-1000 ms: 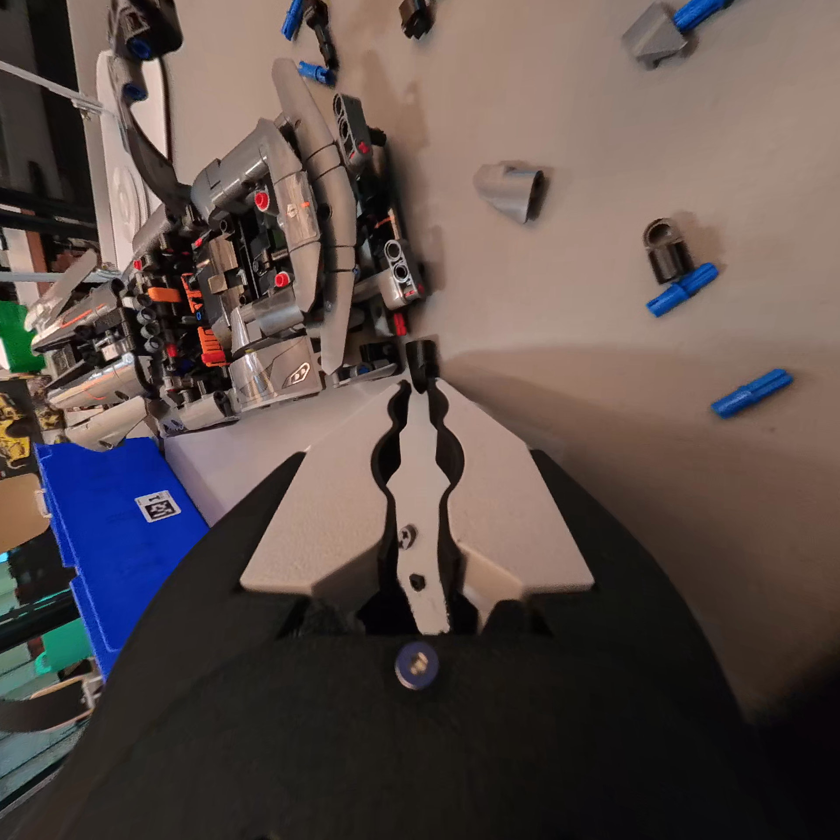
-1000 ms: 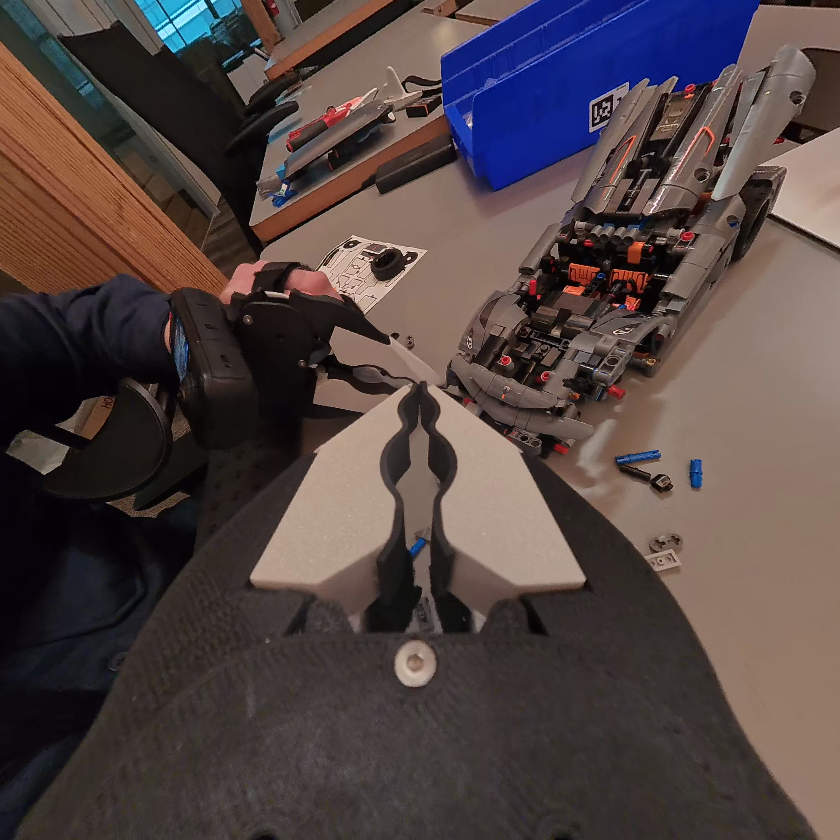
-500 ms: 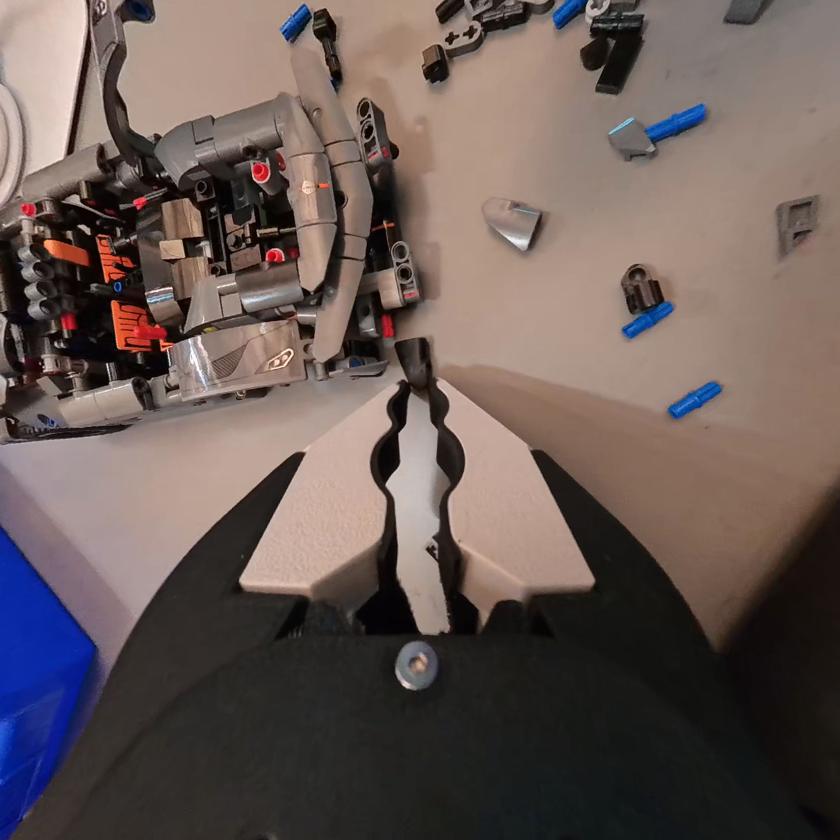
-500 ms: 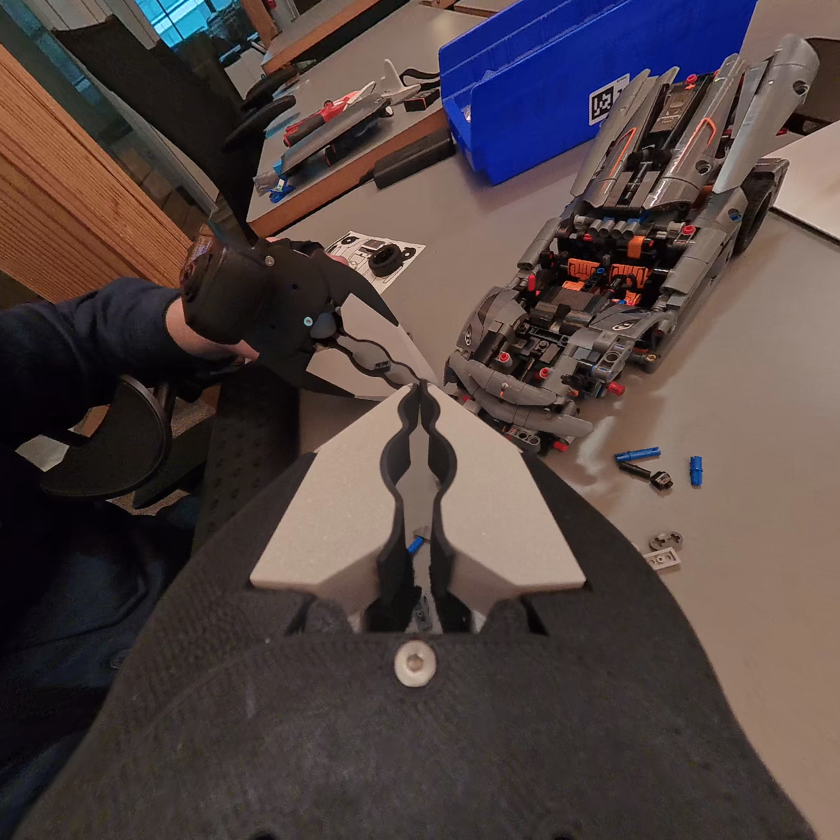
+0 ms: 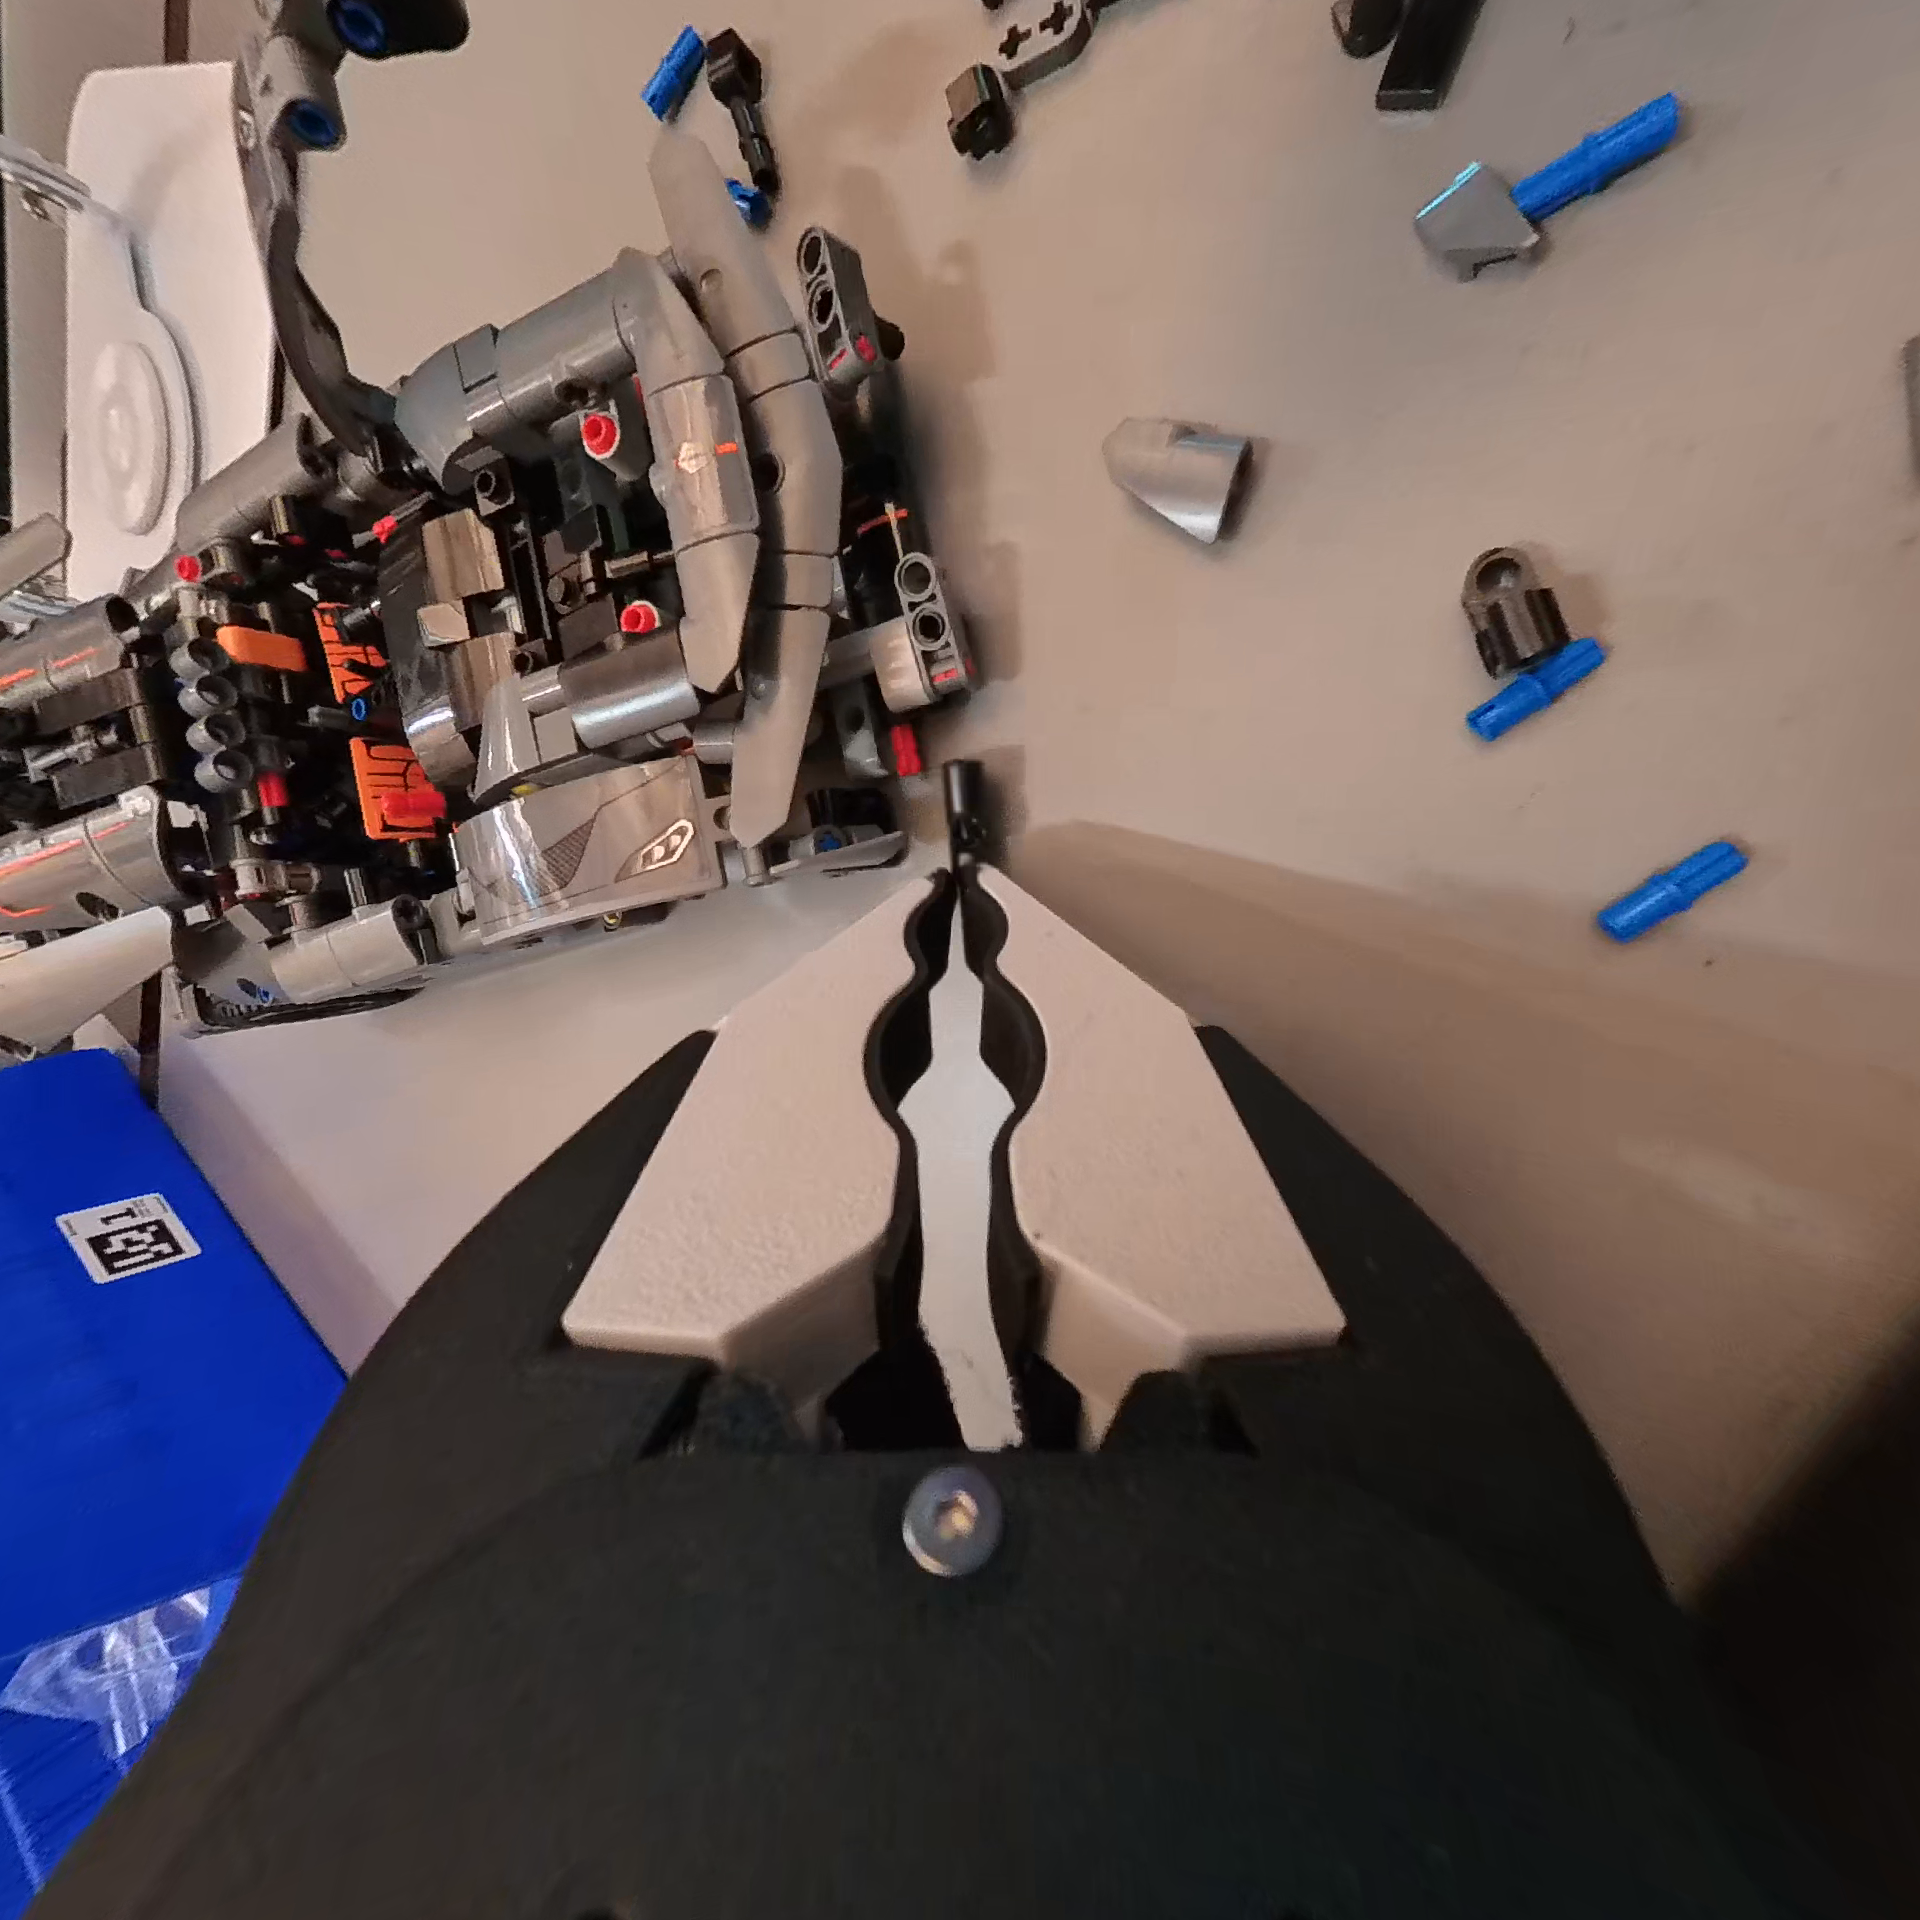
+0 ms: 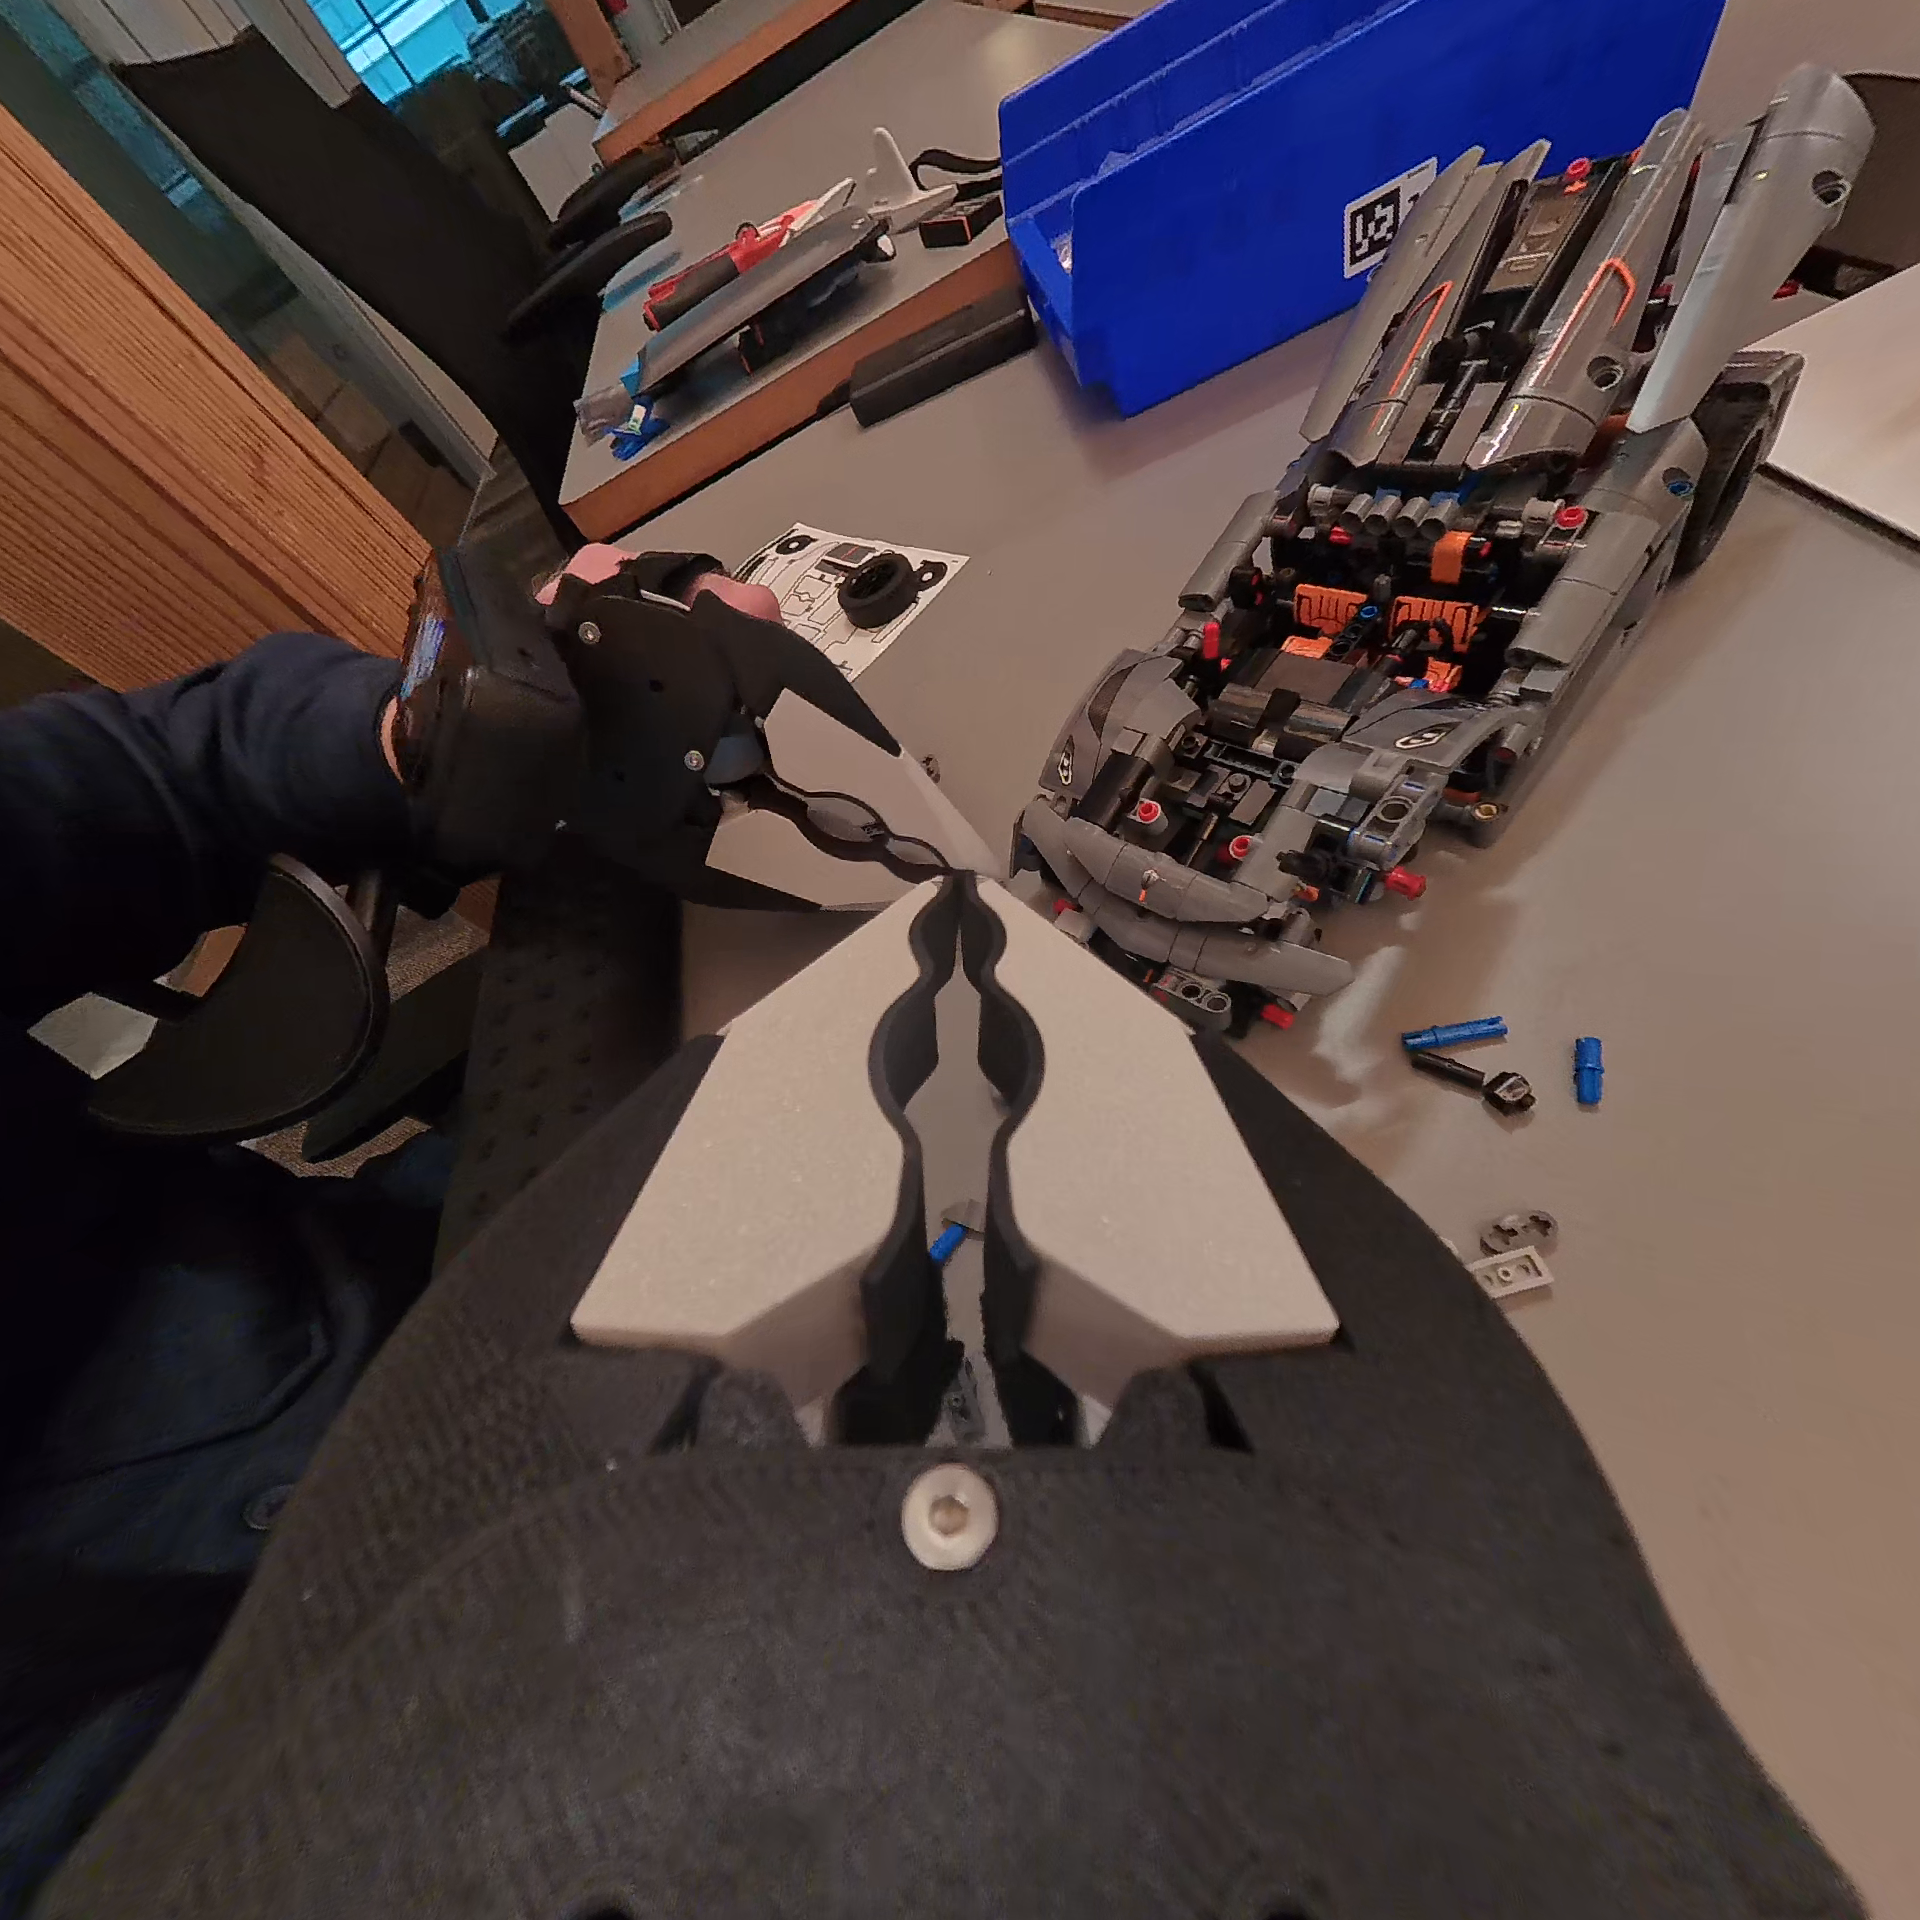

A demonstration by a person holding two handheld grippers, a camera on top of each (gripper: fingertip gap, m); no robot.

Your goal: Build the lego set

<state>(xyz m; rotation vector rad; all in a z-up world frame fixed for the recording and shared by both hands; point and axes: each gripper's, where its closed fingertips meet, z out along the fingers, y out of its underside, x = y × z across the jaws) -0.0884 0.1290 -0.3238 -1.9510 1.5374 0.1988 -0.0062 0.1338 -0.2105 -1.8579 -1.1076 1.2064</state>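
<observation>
Left wrist view: left gripper [image 5: 961,878] pinching a thin black pin [image 5: 963,810] at the tips, just beside the grey car [image 5: 582,623] nose on the table [image 5: 1299,987]. Right wrist view: right gripper [image 6: 958,883] closed, seemingly holding nothing, tips nearly meeting the left gripper's.

- We see the grey brick-built model car [image 5: 582,623] flecked with orange, red and black parts.
- We see bright blue plastic pins [image 5: 1671,891] scattered on the beige-grey tabletop [image 5: 1351,364].
- We see the solid blue plastic bin [image 6: 1299,156] bearing a black-and-white square patterned tag [image 6: 1387,229].
- We see pale grey fingers [image 5: 790,1143] on each black-bodied gripper.
</observation>
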